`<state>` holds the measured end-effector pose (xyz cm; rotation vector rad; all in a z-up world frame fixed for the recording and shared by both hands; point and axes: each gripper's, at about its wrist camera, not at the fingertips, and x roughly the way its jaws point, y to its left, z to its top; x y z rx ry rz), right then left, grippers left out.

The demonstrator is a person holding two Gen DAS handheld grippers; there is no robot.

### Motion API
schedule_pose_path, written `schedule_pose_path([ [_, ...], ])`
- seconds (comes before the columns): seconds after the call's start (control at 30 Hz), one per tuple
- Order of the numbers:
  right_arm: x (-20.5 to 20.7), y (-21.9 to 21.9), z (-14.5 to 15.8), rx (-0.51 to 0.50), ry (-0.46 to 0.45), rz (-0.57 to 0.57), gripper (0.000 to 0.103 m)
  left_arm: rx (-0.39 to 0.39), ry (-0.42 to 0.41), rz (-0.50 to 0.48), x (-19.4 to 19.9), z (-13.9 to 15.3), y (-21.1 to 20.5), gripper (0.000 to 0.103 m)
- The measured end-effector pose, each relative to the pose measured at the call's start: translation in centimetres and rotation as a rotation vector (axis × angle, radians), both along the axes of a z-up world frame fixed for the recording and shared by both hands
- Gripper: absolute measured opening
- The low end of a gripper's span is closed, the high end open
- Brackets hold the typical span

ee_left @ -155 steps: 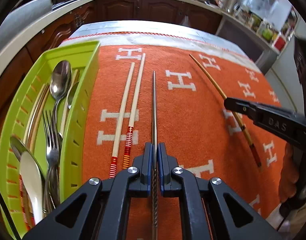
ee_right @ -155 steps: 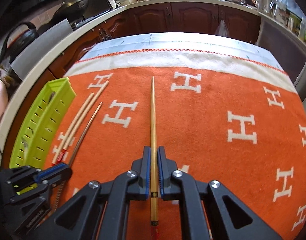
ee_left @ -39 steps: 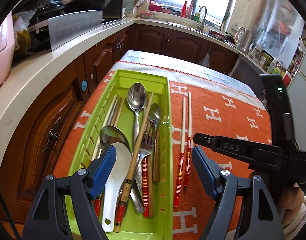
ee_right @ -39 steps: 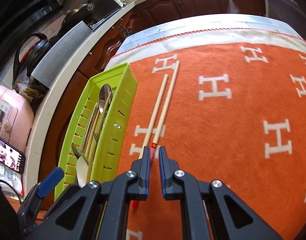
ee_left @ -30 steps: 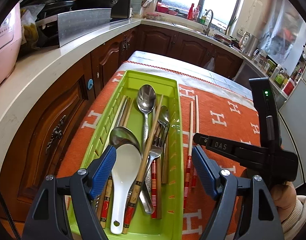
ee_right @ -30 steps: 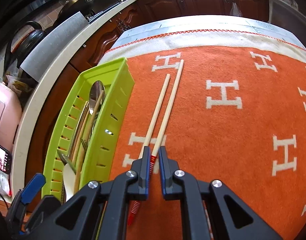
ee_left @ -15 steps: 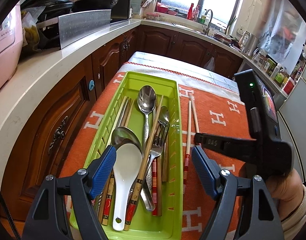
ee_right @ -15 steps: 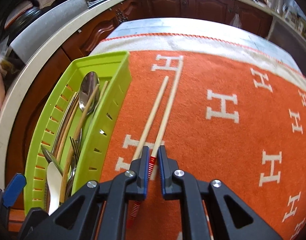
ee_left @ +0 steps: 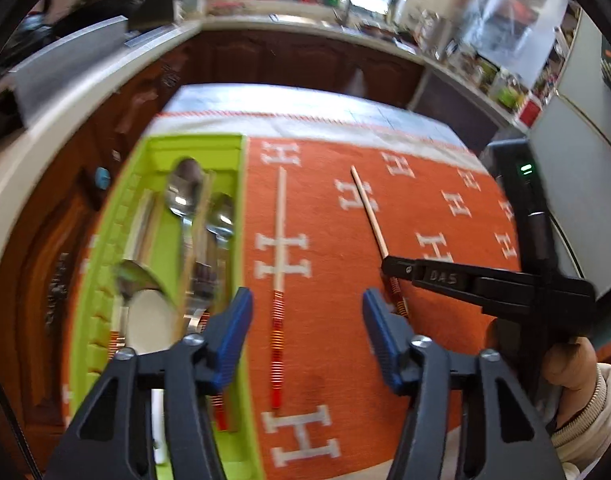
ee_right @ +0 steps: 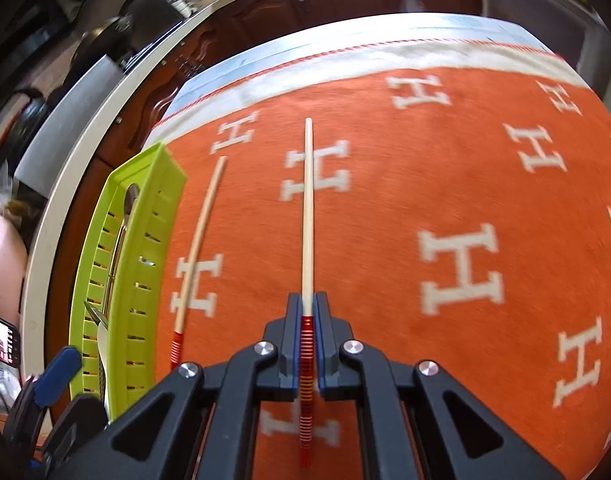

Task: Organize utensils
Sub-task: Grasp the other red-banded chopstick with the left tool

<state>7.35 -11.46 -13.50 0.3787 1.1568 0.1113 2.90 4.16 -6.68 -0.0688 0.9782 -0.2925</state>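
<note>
Two pale chopsticks with red-banded ends are the loose utensils on the orange cloth. One chopstick (ee_left: 280, 220) lies flat beside the green tray (ee_left: 197, 145). Its banded end sits between the fingers of my left gripper (ee_left: 305, 320), whose jaws are closing without touching it. My right gripper (ee_right: 307, 312) is shut on the other chopstick (ee_right: 307, 208) at its banded end. That gripper (ee_left: 387, 267) stands to the right in the left wrist view. The tray (ee_right: 145, 208) holds spoons, a fork and more chopsticks. The lying chopstick (ee_right: 197, 248) is also in the right wrist view.
The orange cloth (ee_left: 425, 200) with white H letters covers the table, with a white border at the far edge. A hand in a cream sleeve (ee_left: 565, 364) holds the right gripper. Dark wooden cabinets and a counter run behind and to the left.
My right gripper has pulled one chopstick to the right, away from its mate. My left gripper has swung from above the tray to over the lying chopstick, and its jaws stand narrower.
</note>
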Motion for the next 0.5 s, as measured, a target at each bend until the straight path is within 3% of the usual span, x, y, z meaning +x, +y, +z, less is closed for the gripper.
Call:
schedule_pose_path([
  [0.23,-1.2,-2.4,-0.2,0.058,0.002,-0.02,0.005,0.028,0.12,0.019,3.2,-2.5,-2.0,0.029],
  [0.5,-1.7,-3.0,-0.5,0.096,-0.009,-0.022,0.005,0.173,0.158,0.101,5.8,-3.8,-2.9,0.026],
])
